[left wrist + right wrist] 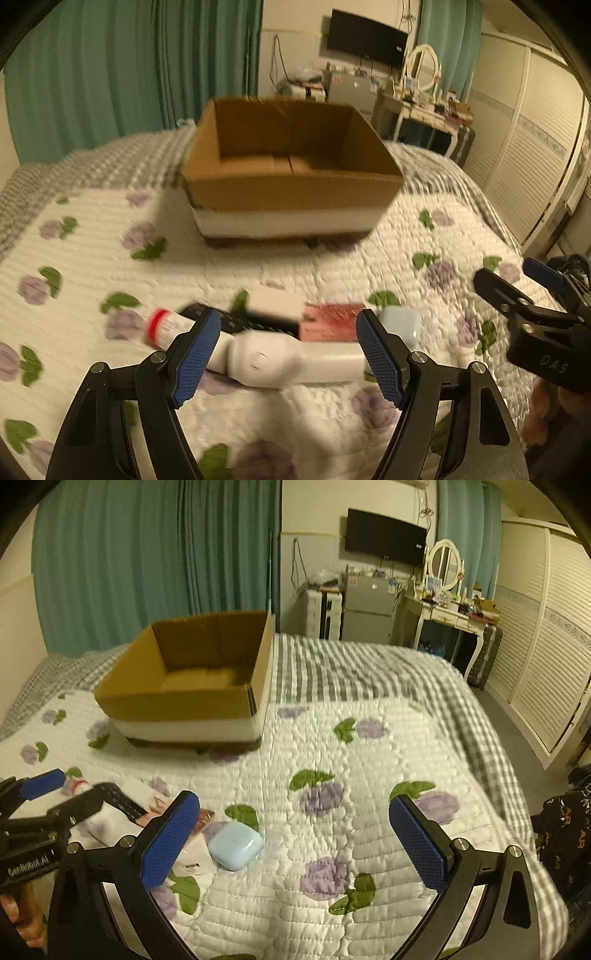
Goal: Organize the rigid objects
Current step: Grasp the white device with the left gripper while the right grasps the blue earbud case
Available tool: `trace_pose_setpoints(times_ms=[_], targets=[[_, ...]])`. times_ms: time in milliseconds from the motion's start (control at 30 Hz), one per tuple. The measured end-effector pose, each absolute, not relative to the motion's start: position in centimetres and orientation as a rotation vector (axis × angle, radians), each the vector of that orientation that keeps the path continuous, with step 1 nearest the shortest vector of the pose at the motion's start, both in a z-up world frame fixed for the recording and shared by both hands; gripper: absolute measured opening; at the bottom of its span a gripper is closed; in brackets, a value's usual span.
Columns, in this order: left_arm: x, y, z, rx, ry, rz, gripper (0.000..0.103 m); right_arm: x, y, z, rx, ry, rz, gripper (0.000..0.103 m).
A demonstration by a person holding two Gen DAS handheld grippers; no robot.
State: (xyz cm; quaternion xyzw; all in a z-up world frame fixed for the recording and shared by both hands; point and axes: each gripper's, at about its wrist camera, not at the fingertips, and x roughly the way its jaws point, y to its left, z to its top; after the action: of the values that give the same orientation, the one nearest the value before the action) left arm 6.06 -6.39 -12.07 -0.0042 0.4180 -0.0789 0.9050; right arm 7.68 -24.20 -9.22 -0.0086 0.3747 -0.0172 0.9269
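White plastic, the handheld device (pixel 280 363) lies on the bed before your left gripper (pixel 288 354), jaws wide; it looks rigid and slick, so grip its narrower handle. Right gripper (pixel 295 842) gapes empty.

Black remote (pixel 236 320) partly hidden; tube (pixel 166 326) label blurred.

The open cardboard box (pixel 291 184) is plain brown with a white band along its base. It sits on a white quilted bedspread (pixel 332 760) printed with purple flowers and green leaves; beyond lies a grey-and-white checked blanket (pixel 351 672). The small rounded earbud case (pixel 235 845) is pale blue, the flat packet (pixel 328 321) pink and red, the white tube (pixel 166 326) red-banded. Both grippers' finger pads (pixel 195 360) are blue on black frames. The curtains (pixel 147 565) are teal.
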Motion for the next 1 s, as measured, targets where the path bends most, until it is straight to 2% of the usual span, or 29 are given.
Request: trace_pose_setpoints(times_ms=[133,433,567,700,833,1000], targets=[[6.7,-7.7,-14.2,-0.001,0.942,-0.101,0.079,8.6,-24.0,-11.0,-0.033,0.807,-0.024,0.103],[7.2,-9.5,-14.5,-0.038,0.964,0.038,0.079,10.5,-25.4,-12.2,-0.064,0.844,-0.036,0.103],[7.8,-10.4,-15.3,0.031,0.976,0.133,0.079,11.2,-25.3,-13.0,-0.041,0.871,-0.017,0.103],[8.5,-8.0,-16.7,-0.007,1.02,0.197,0.079,11.7,-24.1,-14.4,-0.071,0.913,0.02,0.103],[8.9,-3.5,-17.7,-0.226,1.086,0.154,0.079,12.5,-23.3,-16.5,-0.075,0.993,0.059,0.103],[9.8,-2.5,-18.4,-0.255,1.129,0.105,0.079,13.3,-22.4,-18.6,-0.052,1.07,0.09,0.103]])
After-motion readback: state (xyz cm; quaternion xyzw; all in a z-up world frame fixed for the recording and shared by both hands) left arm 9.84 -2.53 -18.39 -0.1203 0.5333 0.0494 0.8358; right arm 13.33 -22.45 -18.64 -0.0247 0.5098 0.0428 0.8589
